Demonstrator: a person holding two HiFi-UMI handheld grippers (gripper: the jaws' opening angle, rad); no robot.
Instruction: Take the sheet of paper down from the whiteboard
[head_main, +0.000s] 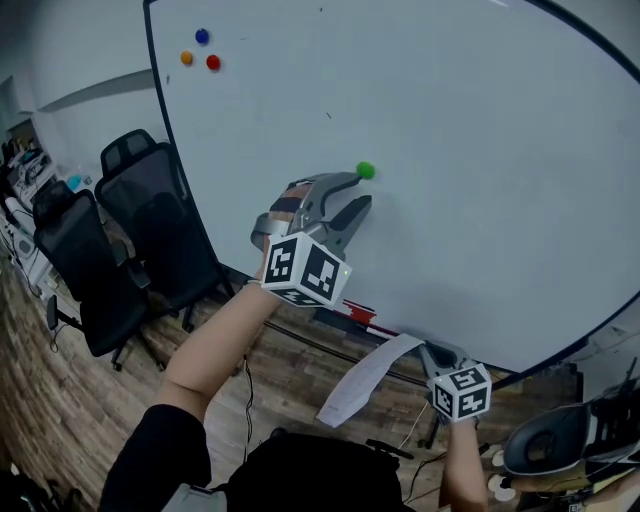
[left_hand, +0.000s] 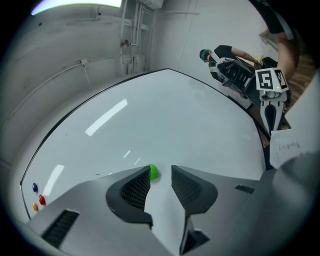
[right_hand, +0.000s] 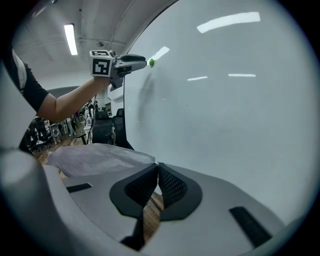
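Note:
On the whiteboard sits a small green magnet. My left gripper is raised to the board with its jaws open. The magnet lies just past the left fingertip, and nothing is between the pads. Low down by the board's bottom edge, my right gripper is shut on one end of the white sheet of paper, which hangs off to the left, free of the board. In the right gripper view the paper spreads left of the closed jaws.
Blue, orange and red magnets sit at the board's top left. Two black office chairs stand left of the board. A ledge with a red marker runs under the board. Below is wooden floor, with dark gear at bottom right.

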